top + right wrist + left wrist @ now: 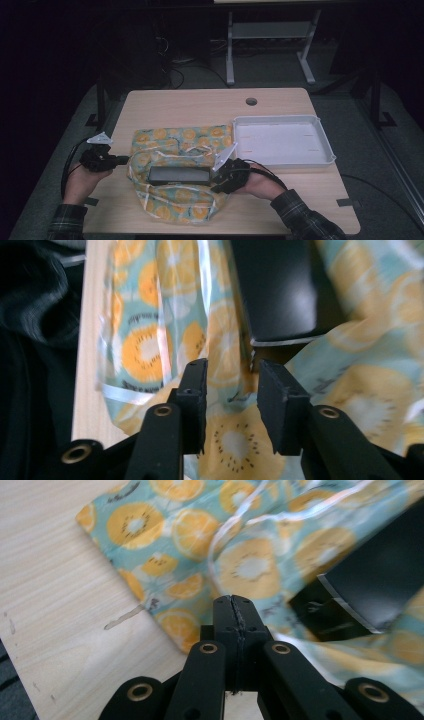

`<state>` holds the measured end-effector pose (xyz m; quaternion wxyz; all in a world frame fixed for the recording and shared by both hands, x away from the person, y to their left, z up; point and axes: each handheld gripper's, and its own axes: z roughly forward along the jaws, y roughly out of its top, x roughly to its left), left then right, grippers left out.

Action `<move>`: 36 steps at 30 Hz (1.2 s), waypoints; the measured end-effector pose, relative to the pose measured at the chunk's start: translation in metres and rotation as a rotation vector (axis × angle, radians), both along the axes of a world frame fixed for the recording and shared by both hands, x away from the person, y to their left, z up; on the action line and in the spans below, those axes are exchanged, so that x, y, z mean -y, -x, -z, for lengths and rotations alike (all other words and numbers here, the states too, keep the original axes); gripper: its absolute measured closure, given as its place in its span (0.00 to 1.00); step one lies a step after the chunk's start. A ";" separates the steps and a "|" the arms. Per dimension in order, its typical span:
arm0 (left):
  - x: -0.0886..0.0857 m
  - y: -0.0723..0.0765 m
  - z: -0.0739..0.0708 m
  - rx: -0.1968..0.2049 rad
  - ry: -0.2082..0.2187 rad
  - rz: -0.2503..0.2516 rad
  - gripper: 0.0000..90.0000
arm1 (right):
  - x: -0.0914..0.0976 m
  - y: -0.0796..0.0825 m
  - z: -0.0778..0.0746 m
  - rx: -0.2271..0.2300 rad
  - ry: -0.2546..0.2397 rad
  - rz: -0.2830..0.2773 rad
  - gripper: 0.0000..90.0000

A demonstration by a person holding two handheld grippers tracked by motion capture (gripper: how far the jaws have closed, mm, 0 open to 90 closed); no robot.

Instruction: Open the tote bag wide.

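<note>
Pinching the bag's (175,170) left edge w/ jaws pressed together, the left gripper (122,160) held soft, crinkly plastic — prob light, slippery; best taken by the rim. Fruit-print bag lay mid-table (200,102), a stiff black box (178,174) in its mouth. Right gripper (219,180) stood partly spread at the rim, gripping nothing.

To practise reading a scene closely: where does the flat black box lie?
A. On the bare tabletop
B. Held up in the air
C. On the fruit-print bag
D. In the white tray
C: the black box lies on the fruit-print bag, beside the white tray.
</note>
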<state>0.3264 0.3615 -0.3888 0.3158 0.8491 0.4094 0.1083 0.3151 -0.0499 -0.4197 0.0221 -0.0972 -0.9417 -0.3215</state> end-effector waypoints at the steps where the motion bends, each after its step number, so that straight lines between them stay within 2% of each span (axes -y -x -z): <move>1: 0.002 0.002 -0.003 0.005 0.002 0.007 1.00 | 0.001 0.000 -0.004 0.005 -0.016 0.004 0.69; 4: 0.008 0.010 -0.011 0.016 0.008 0.033 1.00 | 0.005 -0.002 -0.013 0.027 -0.049 0.029 0.66; 9: 0.022 0.021 -0.016 0.017 0.045 0.083 1.00 | 0.010 -0.012 -0.023 0.061 -0.096 0.075 0.66; 10: 0.025 0.023 -0.016 0.015 0.055 0.093 1.00 | 0.010 -0.013 -0.025 0.054 -0.099 0.087 0.65; 14: 0.035 0.030 -0.013 0.009 0.061 0.128 1.00 | 0.010 -0.019 -0.027 0.078 -0.099 0.110 0.64; 16: 0.041 0.037 -0.008 -0.010 0.060 0.154 1.00 | 0.007 -0.023 -0.028 0.079 -0.094 0.131 0.61; 19: 0.046 0.044 -0.002 -0.031 0.060 0.169 1.00 | 0.003 -0.027 -0.027 0.095 -0.091 0.146 0.60; 20: 0.046 0.044 -0.002 -0.031 0.060 0.169 1.00 | 0.002 -0.027 -0.027 0.081 -0.097 0.162 0.60; 22: 0.047 0.047 0.001 -0.046 0.060 0.172 1.00 | 0.000 -0.031 -0.024 0.094 -0.091 0.147 0.60; 23: 0.048 0.049 0.005 -0.056 0.056 0.176 1.00 | -0.002 -0.031 -0.023 0.075 -0.085 0.161 0.63; 25: 0.048 0.049 0.006 -0.059 0.045 0.187 1.00 | -0.004 -0.034 -0.019 0.093 -0.072 0.149 0.71; 26: 0.049 0.051 0.008 -0.067 0.051 0.180 1.00 | -0.005 -0.035 -0.018 0.096 -0.064 0.148 0.79; 29: 0.049 0.052 0.011 -0.076 0.035 0.186 1.00 | -0.006 -0.037 -0.017 0.097 -0.056 0.153 0.94; 31: 0.050 0.053 0.014 -0.087 0.021 0.203 1.00 | -0.006 -0.040 -0.016 0.094 -0.059 0.171 0.97; 32: 0.051 0.054 0.016 -0.093 0.030 0.196 1.00 | -0.006 -0.042 -0.015 0.096 -0.060 0.177 0.98; 36: 0.054 0.055 0.022 -0.111 0.019 0.206 1.00 | -0.007 -0.051 -0.008 0.089 -0.050 0.214 0.98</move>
